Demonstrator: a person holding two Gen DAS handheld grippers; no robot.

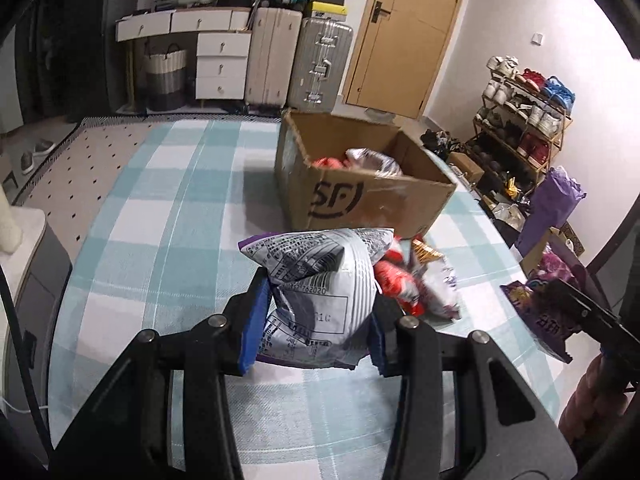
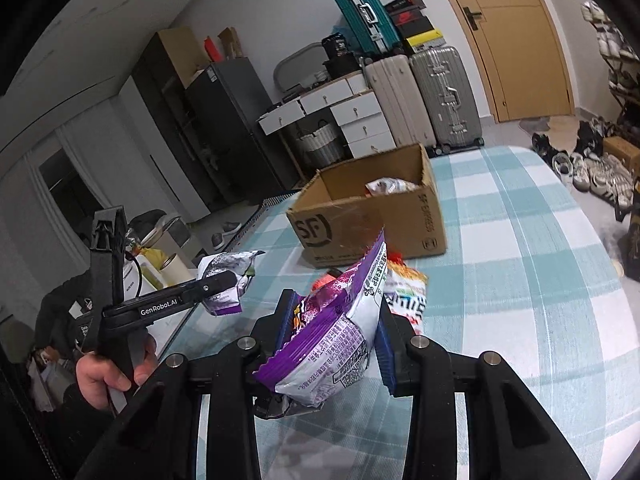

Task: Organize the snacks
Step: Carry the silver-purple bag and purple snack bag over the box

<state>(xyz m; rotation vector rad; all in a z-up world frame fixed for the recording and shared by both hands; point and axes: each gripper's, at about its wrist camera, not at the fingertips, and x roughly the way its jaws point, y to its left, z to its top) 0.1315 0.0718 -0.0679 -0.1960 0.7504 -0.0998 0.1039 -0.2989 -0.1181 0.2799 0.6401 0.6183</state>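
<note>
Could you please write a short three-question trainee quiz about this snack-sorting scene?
1. True or false: both grippers hold a snack packet.
2. What already lies inside the open brown cardboard box?
A. shoes B. snack packets C. nothing
3. Where do the loose red-and-white snack packets lie?

Key:
1. True: the left gripper has its jaws closed on a silver-and-purple foil packet, the right gripper on a purple-and-white foil packet.
2. B
3. On the checked blue-and-white cloth, in front of the box.
</note>
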